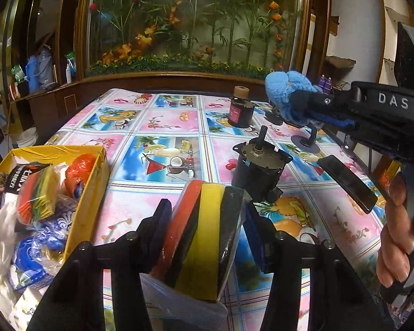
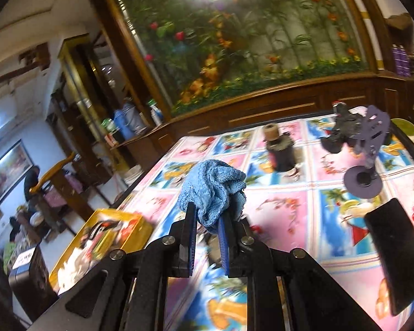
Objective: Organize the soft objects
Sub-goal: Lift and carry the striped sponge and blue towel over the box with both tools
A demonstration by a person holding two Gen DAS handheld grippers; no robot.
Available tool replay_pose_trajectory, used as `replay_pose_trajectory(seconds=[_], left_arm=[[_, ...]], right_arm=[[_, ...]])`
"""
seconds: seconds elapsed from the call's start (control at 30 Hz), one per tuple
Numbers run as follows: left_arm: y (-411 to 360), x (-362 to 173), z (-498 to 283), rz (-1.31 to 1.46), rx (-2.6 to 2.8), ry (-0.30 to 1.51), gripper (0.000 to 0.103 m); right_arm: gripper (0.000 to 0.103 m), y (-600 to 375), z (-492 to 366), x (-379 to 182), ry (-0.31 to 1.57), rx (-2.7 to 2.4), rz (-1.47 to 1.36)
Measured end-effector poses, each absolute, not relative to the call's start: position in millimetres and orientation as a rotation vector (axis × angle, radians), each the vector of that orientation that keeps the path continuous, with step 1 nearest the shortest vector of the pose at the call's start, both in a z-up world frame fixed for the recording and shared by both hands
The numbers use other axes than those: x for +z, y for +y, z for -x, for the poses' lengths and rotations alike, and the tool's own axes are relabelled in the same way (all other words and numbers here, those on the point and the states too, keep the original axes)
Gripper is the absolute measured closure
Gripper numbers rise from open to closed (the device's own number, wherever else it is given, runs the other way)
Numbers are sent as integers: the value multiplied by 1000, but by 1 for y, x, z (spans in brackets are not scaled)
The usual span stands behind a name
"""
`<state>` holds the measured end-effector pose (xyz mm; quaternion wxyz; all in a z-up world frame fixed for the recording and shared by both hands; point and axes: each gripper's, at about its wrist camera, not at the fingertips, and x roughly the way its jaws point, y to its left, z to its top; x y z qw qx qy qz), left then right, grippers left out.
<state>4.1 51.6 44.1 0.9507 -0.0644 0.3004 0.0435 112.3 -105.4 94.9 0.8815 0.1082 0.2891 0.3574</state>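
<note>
Clamped in the left gripper (image 1: 204, 220), a wrapped sponge pack (image 1: 204, 237) hangs above the tabletop (image 1: 157, 127), beside the yellow box (image 1: 96, 171). Right gripper (image 2: 207, 226) pinches a blue cloth (image 2: 209, 187), lifted clear.

Right gripper (image 2: 207, 220) clamped on bunched blue cloth (image 2: 211, 186), above patterned tablecloth (image 2: 284, 207). Yellow box (image 2: 107, 218) lower left, contents blurred, possibly packaged items.

Glass-fronted wooden display case (image 1: 196, 24) of artificial flowers behind table's tropical-print cloth (image 1: 162, 127); dark shelving (image 2: 80, 104) left; framed painting (image 2: 8, 169) on pale wall; bright glare overhead.
</note>
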Motion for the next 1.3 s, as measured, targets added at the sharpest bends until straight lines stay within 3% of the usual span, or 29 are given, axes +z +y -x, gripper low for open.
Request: replay_pose_trajectory(seconds=[1.3], left_arm=[[51,58,22,63,167,491,52]], right_arm=[[87,-117,-42,66,669,795,-191]])
